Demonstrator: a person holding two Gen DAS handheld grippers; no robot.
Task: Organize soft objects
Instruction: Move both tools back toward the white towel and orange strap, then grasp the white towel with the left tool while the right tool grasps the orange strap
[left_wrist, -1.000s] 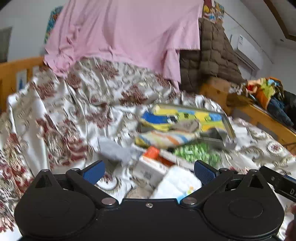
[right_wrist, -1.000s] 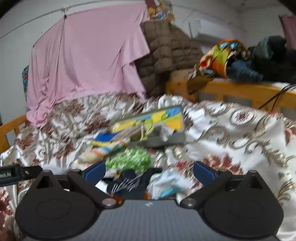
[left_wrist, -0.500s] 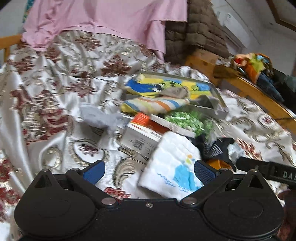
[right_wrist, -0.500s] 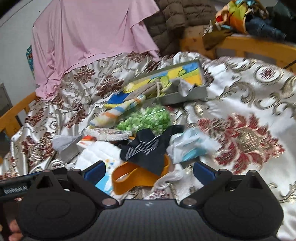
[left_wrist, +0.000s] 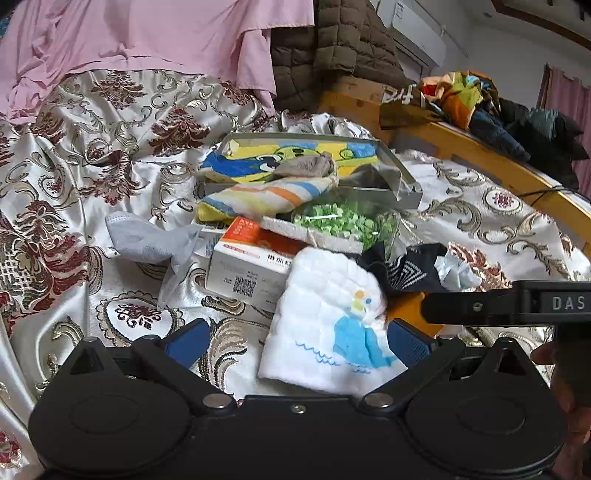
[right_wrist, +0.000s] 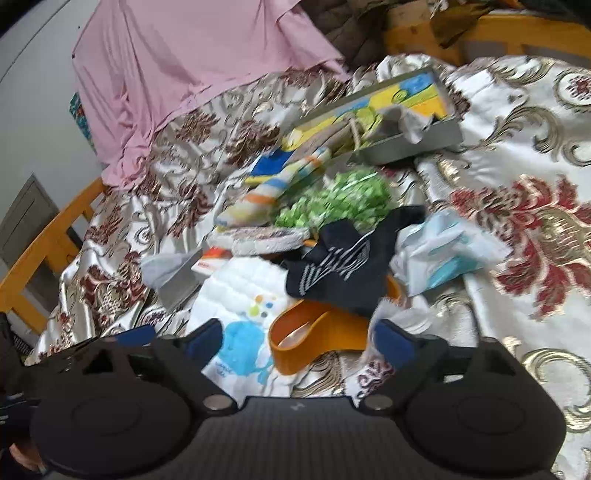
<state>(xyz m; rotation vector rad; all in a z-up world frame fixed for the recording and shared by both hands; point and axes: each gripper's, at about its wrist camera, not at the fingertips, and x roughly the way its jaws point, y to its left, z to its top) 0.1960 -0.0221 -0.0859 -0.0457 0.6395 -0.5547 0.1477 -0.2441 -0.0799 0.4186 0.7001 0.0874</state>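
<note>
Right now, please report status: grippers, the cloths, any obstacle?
Left gripper open over white towel. Right gripper closing, orange band between fingers. Dark sock overlaps band.

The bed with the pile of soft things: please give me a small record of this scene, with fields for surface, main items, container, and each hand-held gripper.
surface: patterned bedspread
main items: white cloth with blue print, dark sock, orange band, striped towel, grey face mask, green bundle
container: grey tray holding a yellow and blue cloth
left hand-held gripper: open, white cloth lies between the fingers, not pressed
right hand-held gripper: closing, jaws either side of the orange band, nothing gripped yet
</note>
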